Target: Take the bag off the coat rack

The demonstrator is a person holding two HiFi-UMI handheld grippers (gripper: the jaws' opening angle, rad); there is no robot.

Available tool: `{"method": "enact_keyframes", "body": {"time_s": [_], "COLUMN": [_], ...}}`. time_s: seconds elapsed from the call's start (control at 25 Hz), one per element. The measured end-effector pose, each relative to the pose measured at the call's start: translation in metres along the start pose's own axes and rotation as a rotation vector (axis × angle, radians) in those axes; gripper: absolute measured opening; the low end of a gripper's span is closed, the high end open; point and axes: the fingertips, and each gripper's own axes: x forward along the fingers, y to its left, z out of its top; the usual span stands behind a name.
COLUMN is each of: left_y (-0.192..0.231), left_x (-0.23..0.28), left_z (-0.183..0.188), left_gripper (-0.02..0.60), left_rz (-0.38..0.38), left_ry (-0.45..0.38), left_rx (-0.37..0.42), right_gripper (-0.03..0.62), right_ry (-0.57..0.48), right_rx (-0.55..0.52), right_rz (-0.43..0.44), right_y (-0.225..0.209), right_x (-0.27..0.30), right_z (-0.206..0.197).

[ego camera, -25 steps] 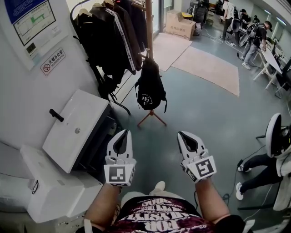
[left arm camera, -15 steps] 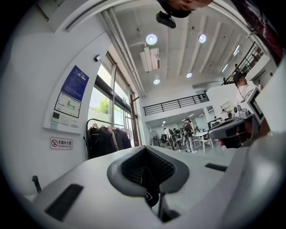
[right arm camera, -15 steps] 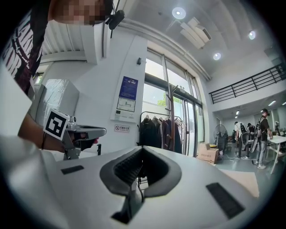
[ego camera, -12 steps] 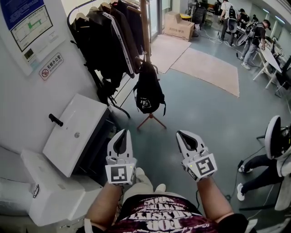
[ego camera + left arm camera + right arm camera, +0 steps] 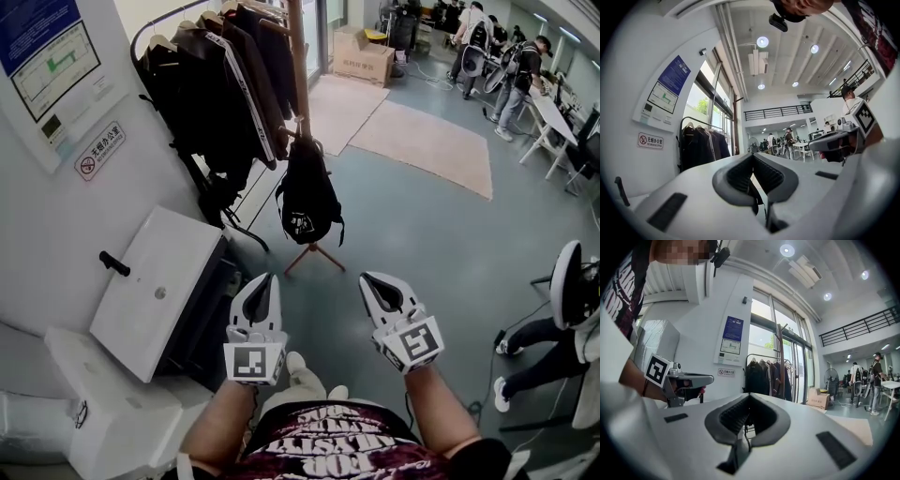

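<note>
1. Left claw (image 5: 266, 279) and right claw (image 5: 369, 281): nearest the person, side by side, each with its jaws closed together and nothing between them.
2. Black backpack (image 5: 307, 192): hangs on the wooden coat rack (image 5: 298, 56), beyond both claws and well apart from them.
3. Dark jackets (image 5: 216, 89): hung on a rail just left of the rack.
4. Cardboard box (image 5: 364, 54): far, on the floor.

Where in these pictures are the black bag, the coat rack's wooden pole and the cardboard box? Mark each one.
black bag (image 5: 309, 192): head view, middle of its front panel.
wooden pole (image 5: 299, 66): head view, bare shaft above the bag.
cardboard box (image 5: 363, 58): head view, its front face.
</note>
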Motion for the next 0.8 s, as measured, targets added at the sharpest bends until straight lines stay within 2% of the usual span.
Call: {"method": "enact_keyframes", "body": {"time_s": [0.2,0.52,0.64,0.8], "left_y": [0.018,0.044,0.054,0.068], "left_x": [0.013,0.034,0.046,0.061], "left_z": [-0.002,-0.007,-0.01,-0.019], "left_gripper": [0.005,0.005,0.005,0.005], "left_rz": [0.006,-0.021,-0.038,-0.052], "left_ry": [0.01,0.026,0.02,0.055], "left_rx": [0.028,-0.001,0.011,0.013], "right_gripper": [0.003,0.003,0.003,0.003], "right_ry": [0.009,0.005,0.017,0.019], "right_rx": [0.006,-0.001,0.001,0.001], "right_rz": [0.002,-0.009,-0.012,-0.013], "right_y": [0.0,-0.002,-0.004,-0.007], "right_x": [0.024,0.062,0.076,0.098], "right_z": [-0.003,0.0,0.001,-0.001]}}
